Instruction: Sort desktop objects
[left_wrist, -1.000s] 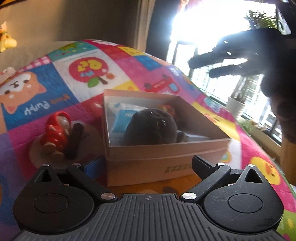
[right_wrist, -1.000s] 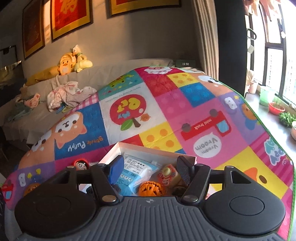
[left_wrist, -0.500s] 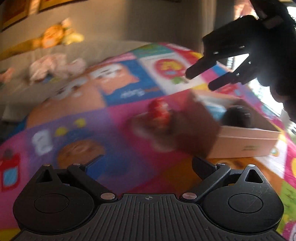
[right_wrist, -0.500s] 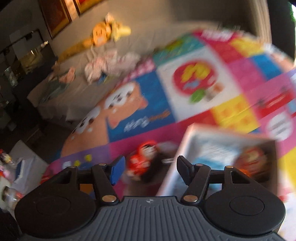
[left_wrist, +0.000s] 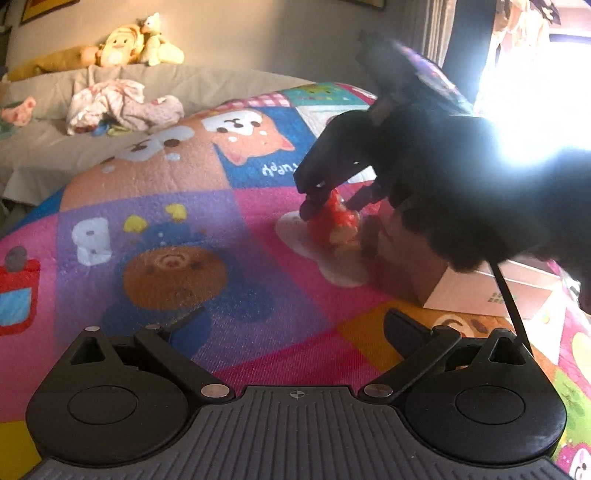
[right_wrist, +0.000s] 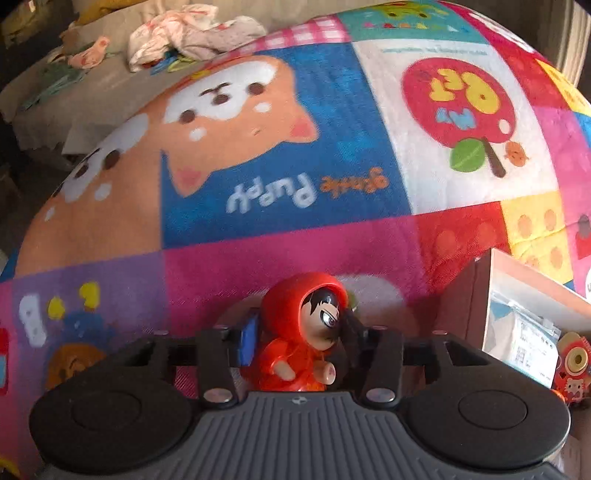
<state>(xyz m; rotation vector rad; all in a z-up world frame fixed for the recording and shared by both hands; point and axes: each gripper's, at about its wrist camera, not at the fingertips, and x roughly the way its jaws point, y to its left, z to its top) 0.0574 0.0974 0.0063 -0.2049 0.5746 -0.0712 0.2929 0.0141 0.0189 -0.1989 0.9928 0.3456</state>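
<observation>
A red-hooded toy figure (right_wrist: 301, 334) stands on the colourful play mat, just left of the cardboard box (right_wrist: 496, 291). My right gripper (right_wrist: 299, 332) is shut on the figure, a finger on each side of it. In the left wrist view the right gripper (left_wrist: 332, 197) shows as a dark shape over the same red figure (left_wrist: 334, 221). My left gripper (left_wrist: 295, 325) is open and empty, low over the mat, left of the box (left_wrist: 484, 291).
The box holds a plastic-wrapped packet (right_wrist: 524, 332) and a small red toy (right_wrist: 570, 365). Crumpled clothes (left_wrist: 122, 105) and plush toys (left_wrist: 122, 46) lie on the sofa beyond the mat. Bright window glare fills the right of the left wrist view.
Both grippers swung left, away from the box. My right gripper came down and closed on the red figure. The left gripper stayed open.
</observation>
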